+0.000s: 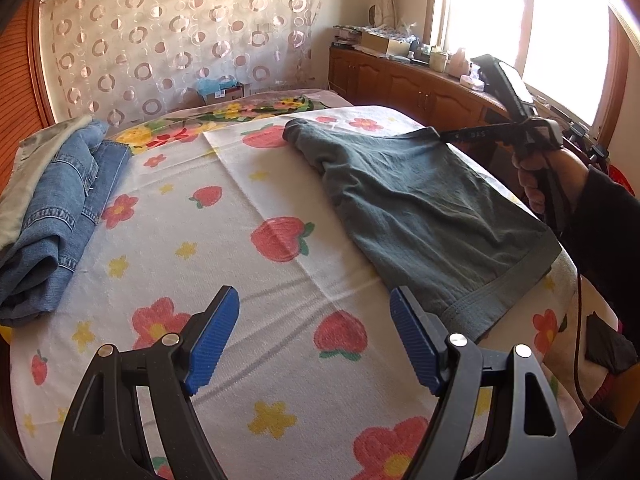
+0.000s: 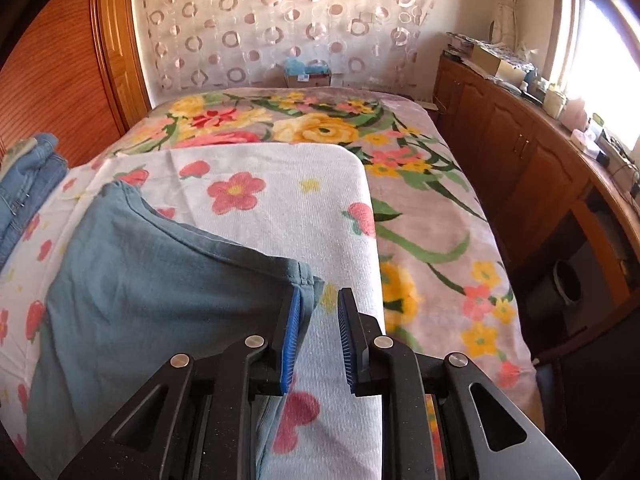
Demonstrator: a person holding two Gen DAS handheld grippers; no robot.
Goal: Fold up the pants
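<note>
- Denim jeans, heaped at the bed's left side, run past the left edge in both wrist views; their full extent cannot be told.
- The grey-green pants vanish beneath the right gripper body at the lower edge, their near hem hidden.
- In the left wrist view, the person's hand covers the right gripper's handle; the dark sleeve is cut off at the right.
- Clutter on the wooden cabinet is too small and glare-washed to identify.
- The window is blown out white.
</note>
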